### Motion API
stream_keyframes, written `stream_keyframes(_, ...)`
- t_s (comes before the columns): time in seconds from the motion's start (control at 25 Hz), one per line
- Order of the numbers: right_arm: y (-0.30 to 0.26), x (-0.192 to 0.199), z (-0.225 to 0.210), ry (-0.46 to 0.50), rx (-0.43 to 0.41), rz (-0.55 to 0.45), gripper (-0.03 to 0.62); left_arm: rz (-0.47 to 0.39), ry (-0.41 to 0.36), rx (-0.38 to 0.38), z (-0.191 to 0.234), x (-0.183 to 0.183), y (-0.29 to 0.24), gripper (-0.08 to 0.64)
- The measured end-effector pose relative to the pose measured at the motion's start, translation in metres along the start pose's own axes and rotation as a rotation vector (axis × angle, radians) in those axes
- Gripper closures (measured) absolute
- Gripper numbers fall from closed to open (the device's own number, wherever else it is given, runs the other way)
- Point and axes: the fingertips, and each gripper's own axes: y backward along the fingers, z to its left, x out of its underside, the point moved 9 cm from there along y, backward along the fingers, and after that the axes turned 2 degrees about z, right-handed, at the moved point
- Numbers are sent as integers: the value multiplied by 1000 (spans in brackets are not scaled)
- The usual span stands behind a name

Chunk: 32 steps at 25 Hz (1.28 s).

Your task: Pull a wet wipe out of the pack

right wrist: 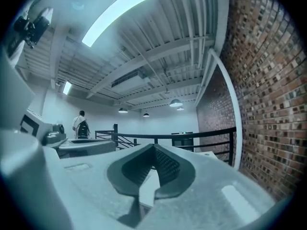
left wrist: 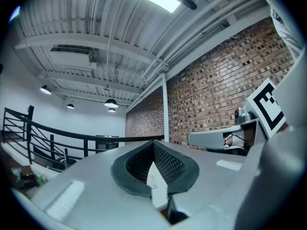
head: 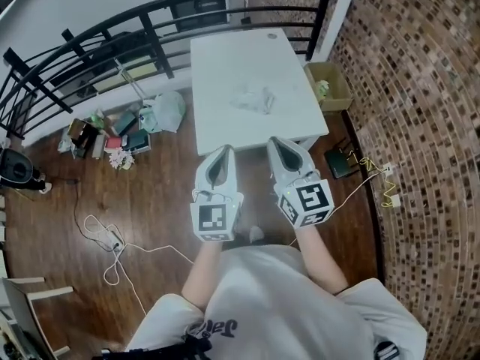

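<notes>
Wipe pack (head: pixel 253 98): pale and crumpled-looking, lying near the middle of the counter (head: pixel 225 58), a little toward its right edge, well apart from both my tools
Left hand-held gripper (head: pixel 223 152): jaws shut on nothing, at the counter's near edge
Right hand-held gripper (head: pixel 279 145): likewise shut and empty
Risk: I judge the light pack could slide or lift with the wipe unless I pin it

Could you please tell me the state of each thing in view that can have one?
left gripper: jaws together, empty, at the table's near edge.
right gripper: jaws together, empty, beside the left one.
wipe pack: lying on the table, clear of both grippers; open or sealed, too small to tell.
cardboard box: top open, on the floor by the table.
</notes>
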Motion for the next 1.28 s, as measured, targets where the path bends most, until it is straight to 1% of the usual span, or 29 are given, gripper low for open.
stream_keyframes(0.08, -17, 8, -16, -40, 1, 37, 601, 22, 1, -4, 4, 1, -16, 546)
stream_keyframes(0.16, -37, 16, -18, -59, -18, 66, 601, 45, 6, -5, 16, 5, -29, 547)
stream_keyframes(0.32, -89, 22, -20, -53, -49, 88, 601, 54, 14, -4, 51, 10, -69, 546)
stream_keyframes(0.4, -115, 24, -27, -39, -49, 95, 601, 50, 15, 8, 66, 14, -95, 546)
stream_keyframes(0.52, -152, 21, -44, -19, -22, 97, 601, 43, 16, 40, 87, 17, -135, 546)
stream_keyframes(0.64, -184, 13, -59, -16, 22, 86, 601, 47, 16, 83, 108, 18, -168, 546)
stream_keyframes(0.76, -203, 19, -70, -34, 45, 104, 601, 85, -2, 140, 123, 30, -196, 546)
stream_keyframes(0.88, -209, 39, -90, -121, 68, 161, 601, 137, -6, 175, 132, 46, -221, 546)
stream_keyframes(1.0, -203, 57, -122, -187, 107, 203, 601, 158, -3, 205, 132, 56, -238, 546)
stream_keyframes(1.12, -193, 70, -163, -197, 155, 226, 601, 157, -1, 214, 133, 62, -257, 546)
stream_keyframes(1.28, -176, 81, -221, -157, 219, 273, 601, 173, 14, 207, 134, 73, -279, 546)
